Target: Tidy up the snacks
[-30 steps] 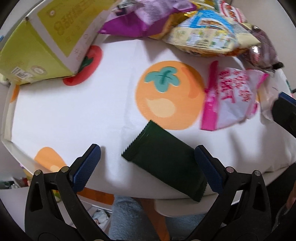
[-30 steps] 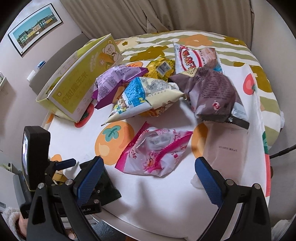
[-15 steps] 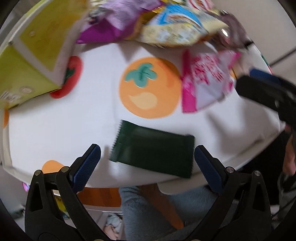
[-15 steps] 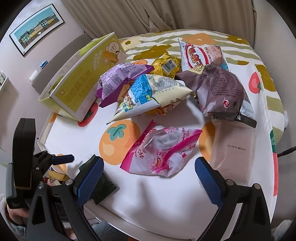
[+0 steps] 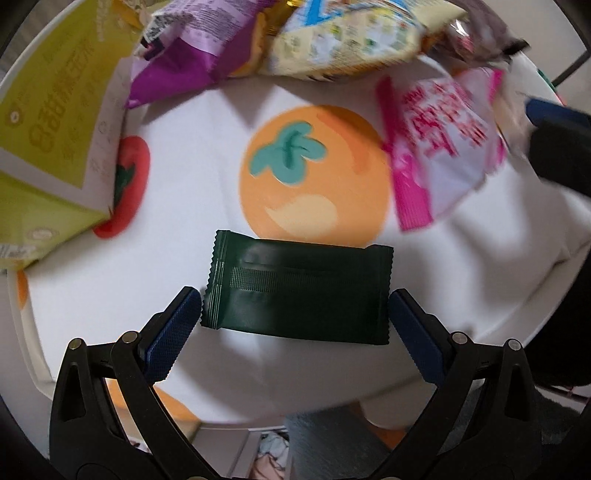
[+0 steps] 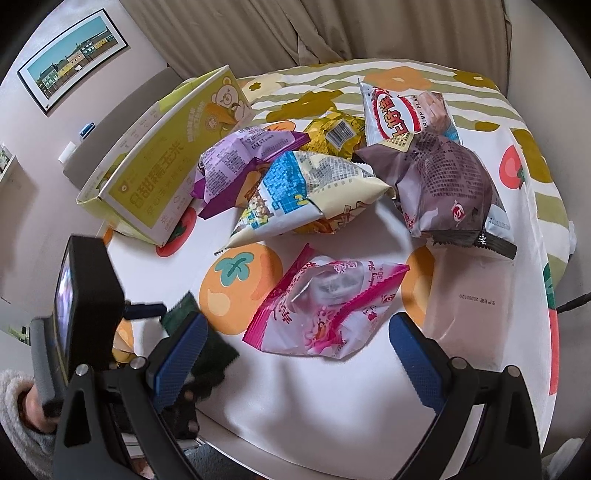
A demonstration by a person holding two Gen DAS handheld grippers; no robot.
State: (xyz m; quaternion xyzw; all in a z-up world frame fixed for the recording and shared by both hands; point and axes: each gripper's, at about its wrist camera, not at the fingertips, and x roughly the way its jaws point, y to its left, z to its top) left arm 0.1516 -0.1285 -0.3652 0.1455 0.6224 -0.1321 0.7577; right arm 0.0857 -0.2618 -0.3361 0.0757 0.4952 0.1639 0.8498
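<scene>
In the left wrist view, the left gripper (image 5: pixel 294 308) sits low in the frame with its two blue-padded fingers (image 5: pixel 173 328) spread apart, one at each short end of a single dark green packet (image 5: pixel 297 290) lying flat on the white fruit-print tablecloth (image 5: pixel 184 206); whether the pads touch the wrapper cannot be told. Above it is one printed orange (image 5: pixel 314 177), at the left edge a yellow-green carton (image 5: pixel 48 122), and along the top one purple bag (image 5: pixel 199 51), one pale yellow bag (image 5: pixel 351 37) and, at upper right, one pink-and-white bag (image 5: pixel 443 147), all blurred so that their print cannot be read. The other tool shows as a dark shape at the right edge. In the right wrist view, the right gripper (image 6: pixel 295 343) is open and holds nothing, low in the frame just below the pink-and-white bag (image 6: pixel 325 306). Six snack bags are countable here: pink, purple (image 6: pixel 236 162), pale yellow with blue (image 6: pixel 306 195), a yellow bag with a barcode (image 6: pixel 336 133), a brown-grey bag (image 6: pixel 443 184) and a white bag with a red oval reading "SHRIMP FLA…" (image 6: pixel 399 110). Only this view shows the bear on the carton (image 6: pixel 162 166), its Chinese lettering, one framed picture (image 6: pixel 70 55) at upper left, and the curtain (image 6: pixel 295 29). The green packet (image 6: pixel 207 354) is mostly hidden at lower left beside the left gripper (image 6: pixel 147 310).
</scene>
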